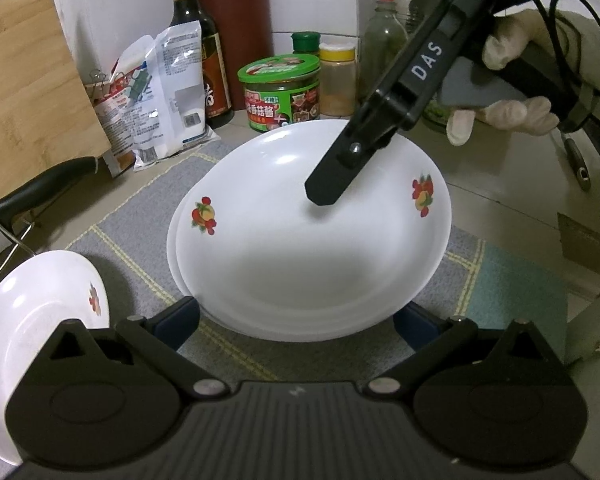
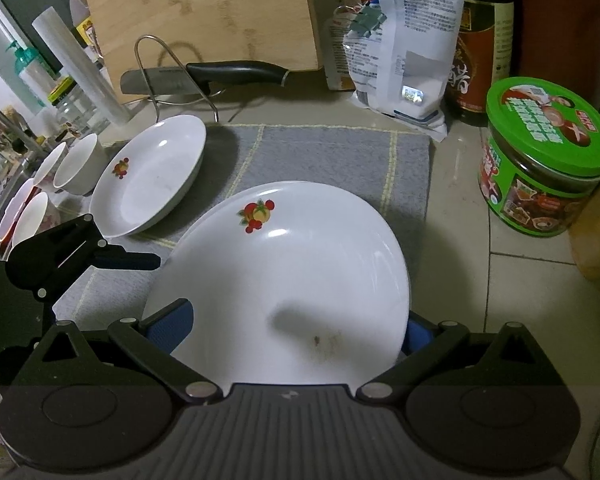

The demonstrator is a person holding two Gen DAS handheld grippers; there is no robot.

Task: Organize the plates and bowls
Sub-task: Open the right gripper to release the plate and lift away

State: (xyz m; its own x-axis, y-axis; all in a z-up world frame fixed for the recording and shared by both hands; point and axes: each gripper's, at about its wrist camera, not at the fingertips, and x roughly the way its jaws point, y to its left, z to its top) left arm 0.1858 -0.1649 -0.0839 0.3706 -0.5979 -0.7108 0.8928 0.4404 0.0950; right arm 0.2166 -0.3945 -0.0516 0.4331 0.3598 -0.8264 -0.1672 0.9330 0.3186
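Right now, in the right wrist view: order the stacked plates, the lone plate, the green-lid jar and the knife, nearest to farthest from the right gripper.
1. Stacked plates: between the fingers of the right gripper, directly ahead.
2. Lone plate: ahead to the left, on the grey mat.
3. Green-lid jar: ahead to the right, on the tiled counter; too close to call against the lone plate.
4. Knife: farthest, by the cutting board.

grey mat [image 2: 324, 152], green-lidded jar [image 2: 548, 156], knife [image 2: 204, 76], wooden board [image 2: 204, 12], perhaps soy-sauce bottle [image 1: 192, 40]
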